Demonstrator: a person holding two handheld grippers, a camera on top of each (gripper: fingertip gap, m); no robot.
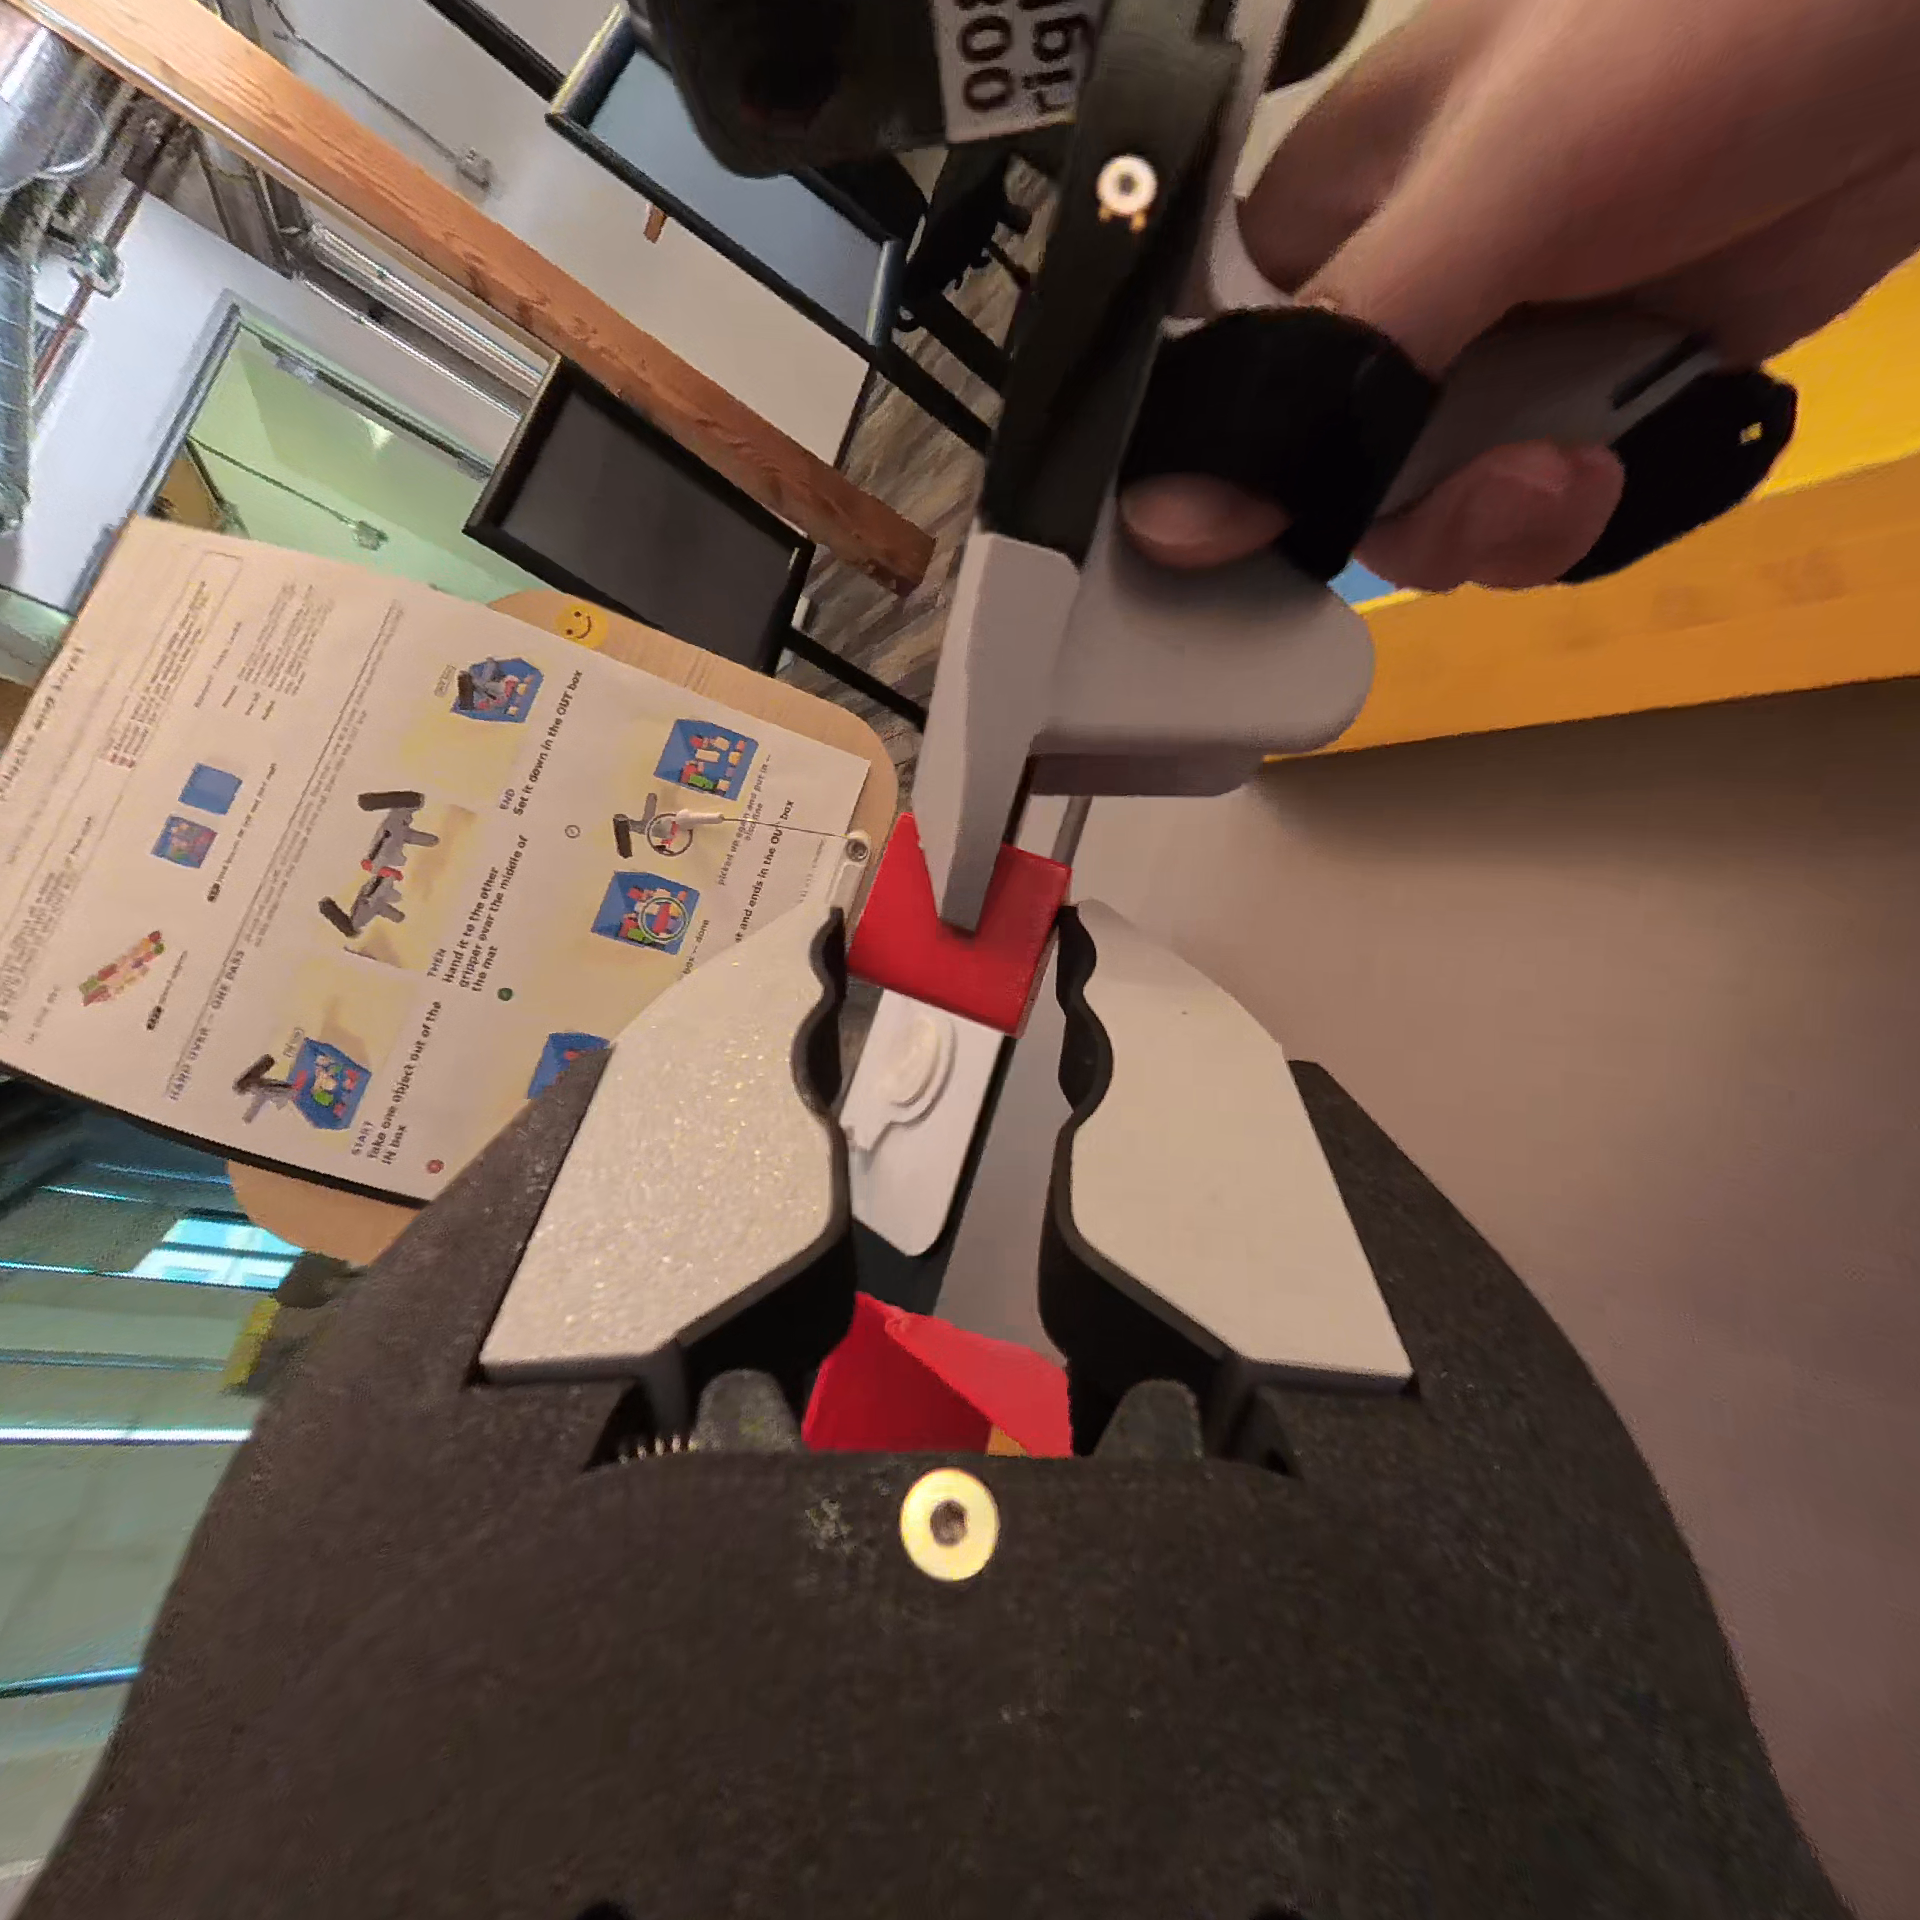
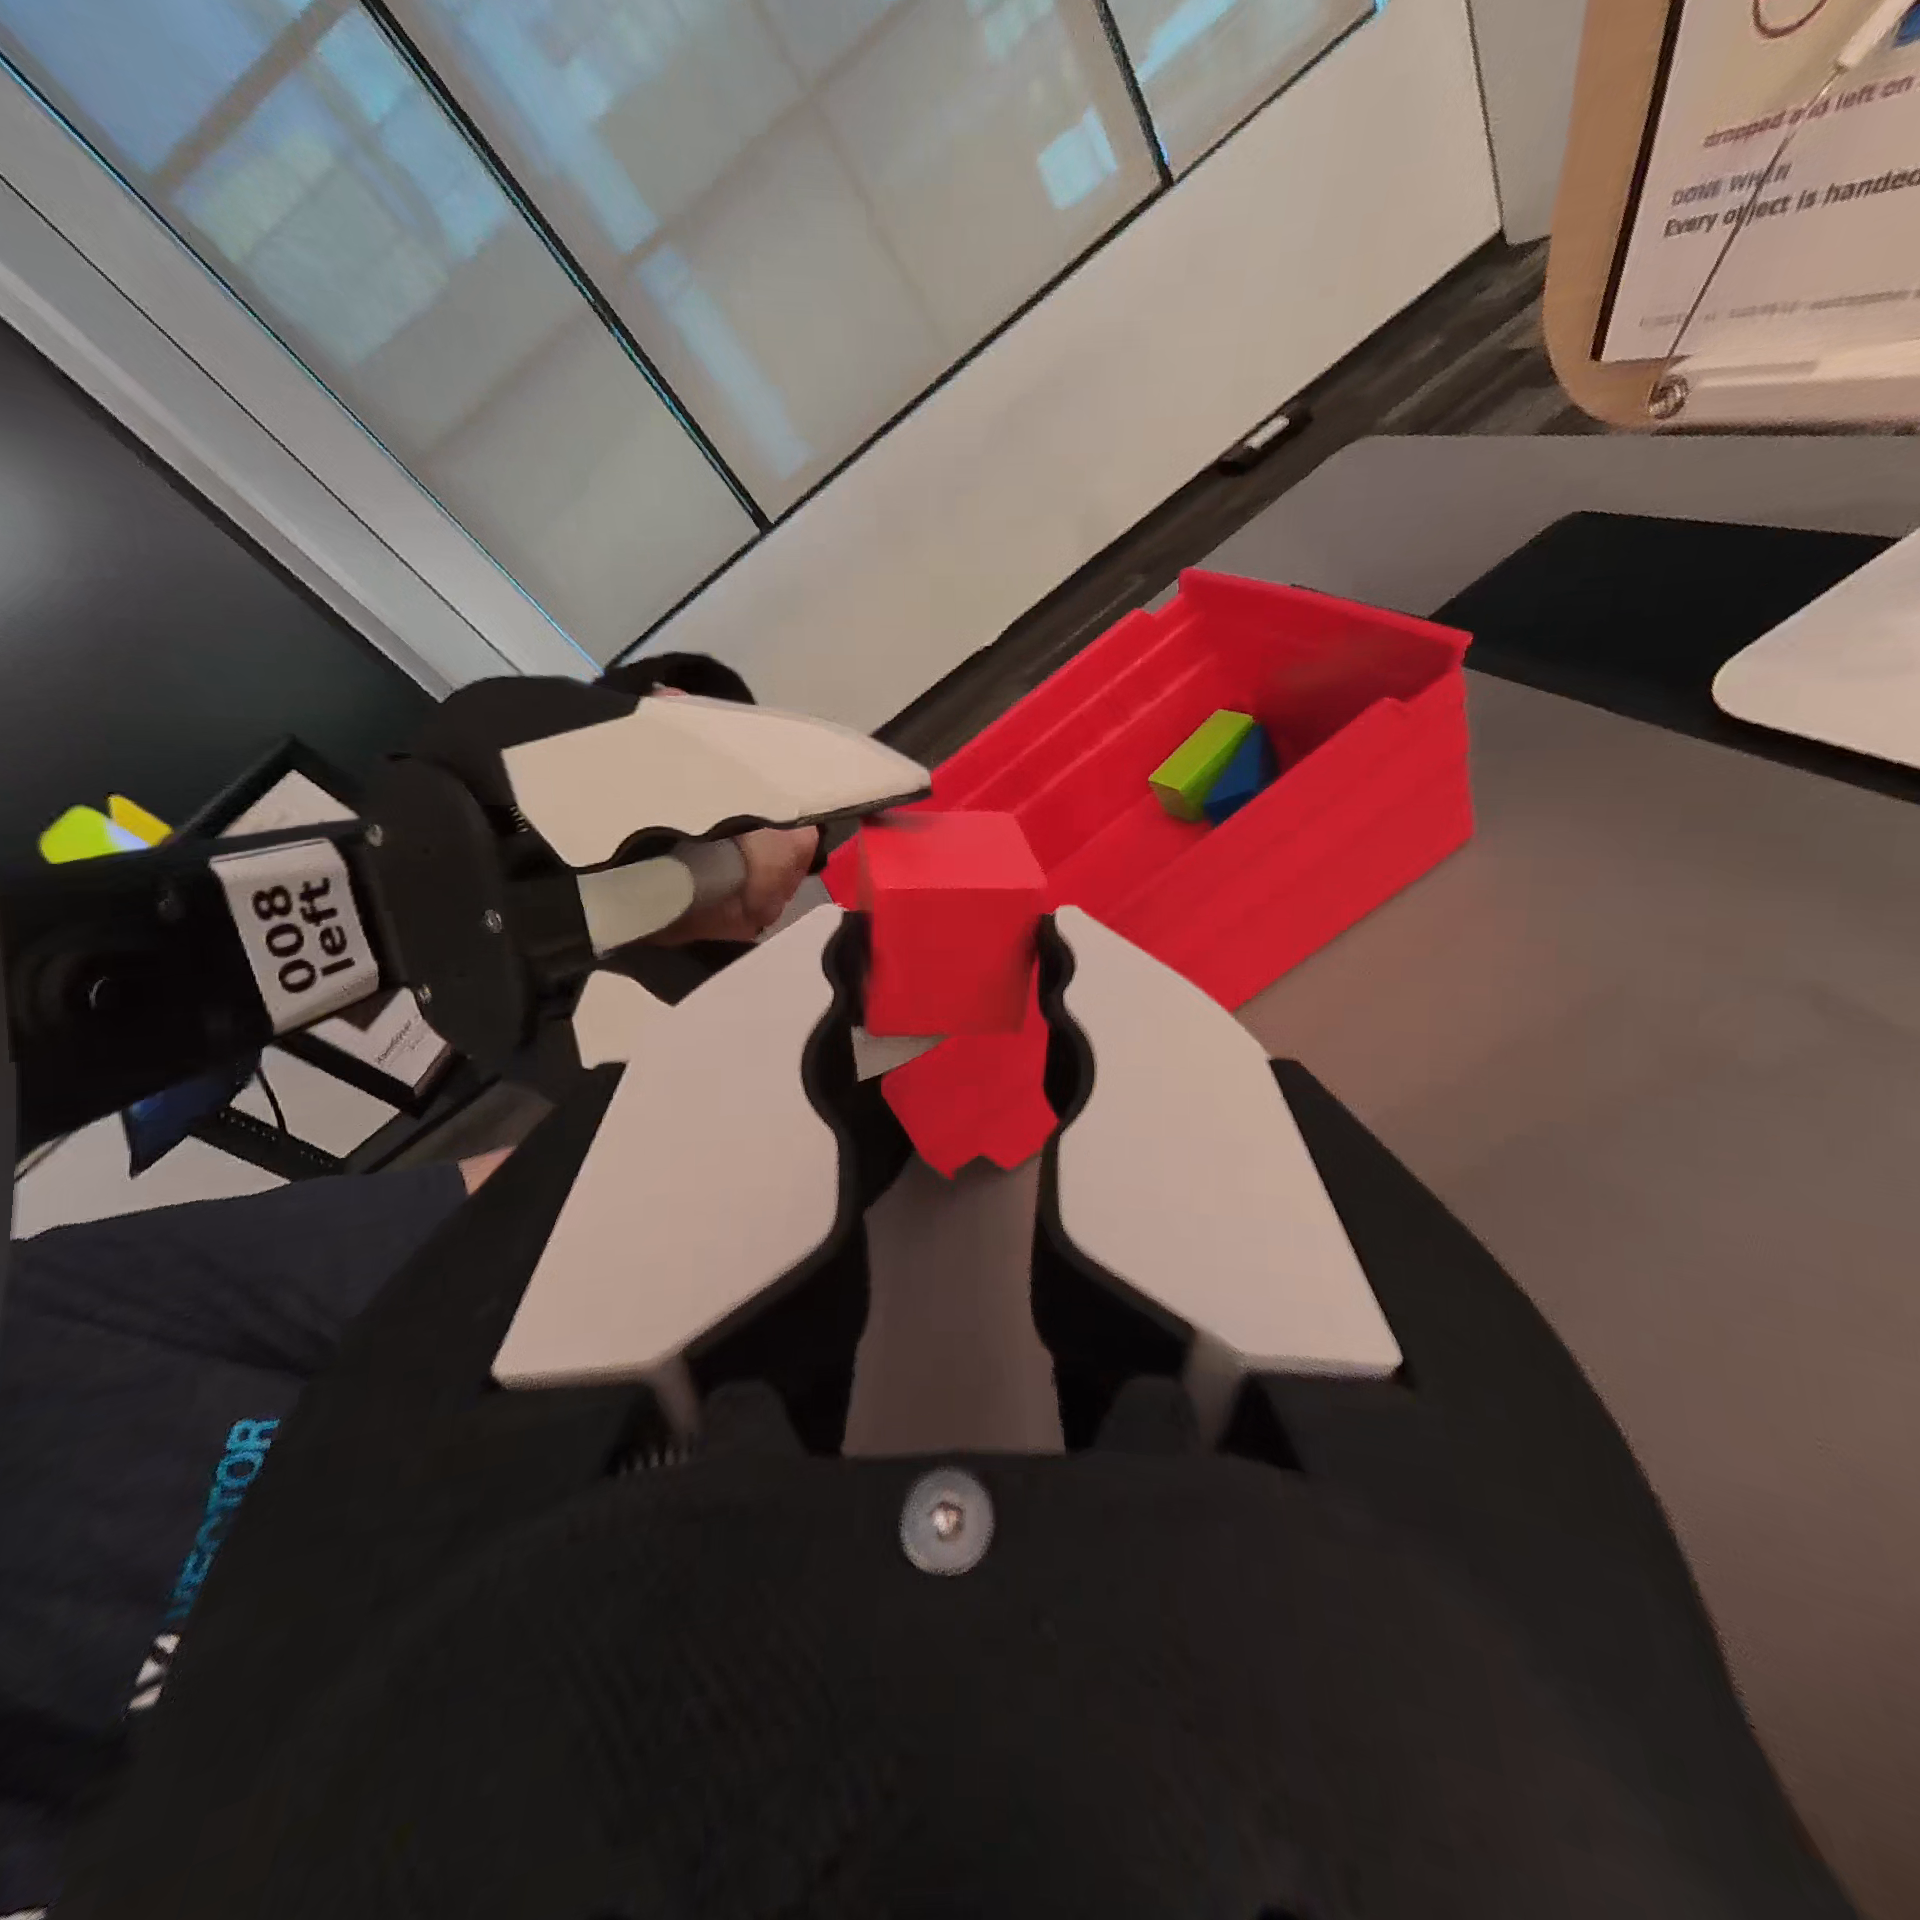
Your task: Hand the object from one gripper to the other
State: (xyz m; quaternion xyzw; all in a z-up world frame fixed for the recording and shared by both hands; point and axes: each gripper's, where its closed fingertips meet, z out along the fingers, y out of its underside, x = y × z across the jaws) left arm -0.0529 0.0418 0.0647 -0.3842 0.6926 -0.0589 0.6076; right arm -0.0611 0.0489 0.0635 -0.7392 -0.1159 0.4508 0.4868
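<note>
A red block [image 1: 935, 977] is held in the air between both grippers. My left gripper [image 1: 951, 935] has its fingertips against the block's two sides. My right gripper [image 1: 1013, 883] comes down from above, with one grey finger across the block's front face. In the right wrist view the block [image 2: 951, 956] sits between my right gripper's [image 2: 945, 935] fingertips. There the left gripper [image 2: 894, 925] reaches in from the left, one finger on top of the block and one beneath. Both are shut on it.
A red bin [image 2: 1351, 862] stands on the grey table [image 2: 1558, 1195] behind the block, holding a green block [image 2: 1200, 764] and a blue block [image 2: 1242, 784]. A clipboard with an instruction sheet [image 1: 416, 852] stands behind. A white mat [image 2: 1829, 675] lies at the right.
</note>
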